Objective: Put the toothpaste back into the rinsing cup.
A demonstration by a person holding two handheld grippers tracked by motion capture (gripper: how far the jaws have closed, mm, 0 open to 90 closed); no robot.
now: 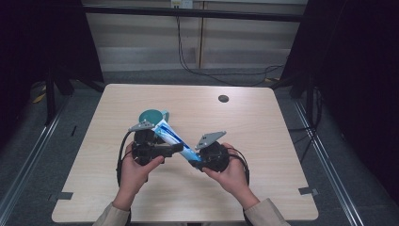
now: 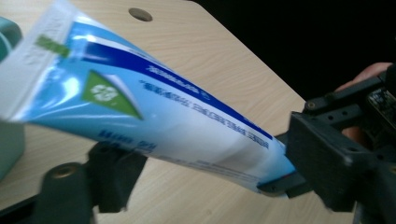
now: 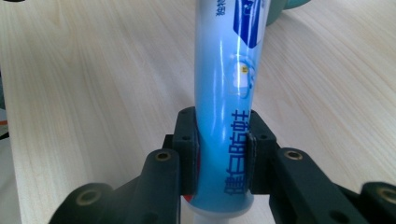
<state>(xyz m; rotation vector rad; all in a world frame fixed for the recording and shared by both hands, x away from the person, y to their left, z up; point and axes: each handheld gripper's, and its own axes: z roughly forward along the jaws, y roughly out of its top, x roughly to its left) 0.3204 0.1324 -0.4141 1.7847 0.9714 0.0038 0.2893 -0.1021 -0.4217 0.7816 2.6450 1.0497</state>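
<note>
Right hand-held gripper (image 3: 219,154) is clamping the toothpaste tube (image 3: 229,102) near its cap end, above the surface (image 1: 263,117). Left hand-held gripper (image 2: 187,186) is sitting under the tube's flat end, jaws apart, not pressing. A teal cup (image 1: 153,115) is standing just beyond it.

Table (image 1: 263,141) under my hands: pale wood-grain top, rounded corners, standing on grey floor (image 1: 84,108). Round dark hole (image 1: 223,99) in top near far edge, right of middle. Teal cup (image 1: 153,116) stands directly on top, left of middle, handle toward right. Grey tape bits at near left (image 1: 64,196) and near right (image 1: 308,190) edges.
</note>
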